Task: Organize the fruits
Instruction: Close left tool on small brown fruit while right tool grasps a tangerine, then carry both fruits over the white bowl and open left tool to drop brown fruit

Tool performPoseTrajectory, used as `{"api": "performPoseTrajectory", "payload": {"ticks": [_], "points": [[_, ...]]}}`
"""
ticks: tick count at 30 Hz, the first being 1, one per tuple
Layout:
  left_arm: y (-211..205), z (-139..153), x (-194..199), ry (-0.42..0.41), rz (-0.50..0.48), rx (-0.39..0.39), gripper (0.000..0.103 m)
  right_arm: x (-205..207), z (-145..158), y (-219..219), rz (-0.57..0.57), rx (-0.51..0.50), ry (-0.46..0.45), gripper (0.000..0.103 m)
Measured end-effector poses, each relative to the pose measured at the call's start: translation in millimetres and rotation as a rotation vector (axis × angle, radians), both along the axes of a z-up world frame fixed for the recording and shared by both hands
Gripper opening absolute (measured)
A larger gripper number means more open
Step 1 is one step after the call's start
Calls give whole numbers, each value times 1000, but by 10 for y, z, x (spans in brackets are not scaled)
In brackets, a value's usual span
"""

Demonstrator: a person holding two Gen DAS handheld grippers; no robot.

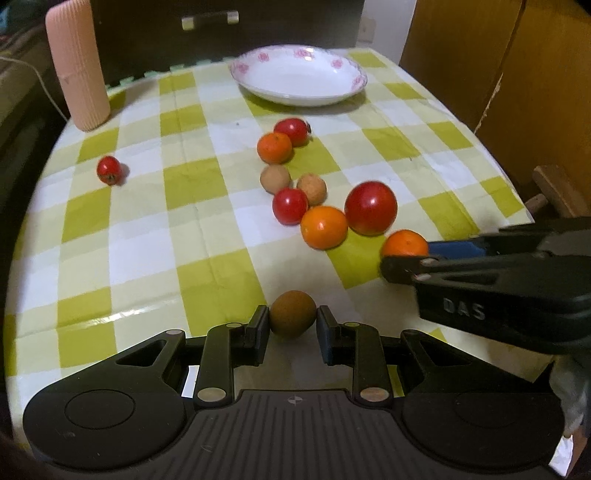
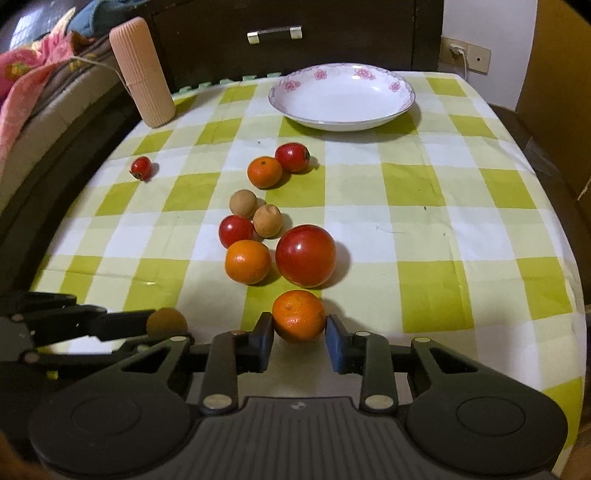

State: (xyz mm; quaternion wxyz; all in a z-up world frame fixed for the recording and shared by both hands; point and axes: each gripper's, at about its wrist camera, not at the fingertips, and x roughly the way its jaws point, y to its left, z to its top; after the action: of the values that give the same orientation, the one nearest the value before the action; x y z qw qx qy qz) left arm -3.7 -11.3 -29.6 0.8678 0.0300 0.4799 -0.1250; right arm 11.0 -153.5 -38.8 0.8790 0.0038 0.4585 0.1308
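My left gripper [image 1: 293,328] is shut on a small brown fruit [image 1: 293,314] near the table's front edge; both pads touch its sides. My right gripper [image 2: 300,332] is shut on an orange [image 2: 299,315], also low over the cloth. In the left wrist view that orange [image 1: 404,243] shows at the right, held by the right gripper [image 1: 406,256]. A big red fruit [image 1: 370,208], two more oranges [image 1: 324,227] [image 1: 274,148], small red fruits [image 1: 290,205] and two tan round fruits [image 1: 275,179] lie mid-table. A white flowered plate [image 1: 299,79] stands empty at the back.
A green-checked cloth [image 1: 184,206] covers the table. One small red fruit [image 1: 109,170] lies alone at the left. A pink ribbed cylinder [image 1: 79,66] stands at the back left corner. A dark drawer front [image 2: 273,33] is behind the table, brown cardboard [image 1: 517,74] to its right.
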Motion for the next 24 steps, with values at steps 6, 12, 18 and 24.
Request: {"api": "performPoseTrajectory", "payload": {"ticks": [6, 12, 18, 24], "points": [[9, 104, 9, -24, 18, -3, 34, -78, 154, -33, -2, 7, -41, 30], [21, 234, 84, -57, 31, -12, 34, -72, 330, -23, -5, 18, -80, 30], [-7, 345, 313, -92, 29, -33, 34, 77, 484, -8, -14, 25, -111, 30], [-15, 418, 598, -115, 40, -52, 34, 380, 583, -18, -19, 4, -128, 30]]}}
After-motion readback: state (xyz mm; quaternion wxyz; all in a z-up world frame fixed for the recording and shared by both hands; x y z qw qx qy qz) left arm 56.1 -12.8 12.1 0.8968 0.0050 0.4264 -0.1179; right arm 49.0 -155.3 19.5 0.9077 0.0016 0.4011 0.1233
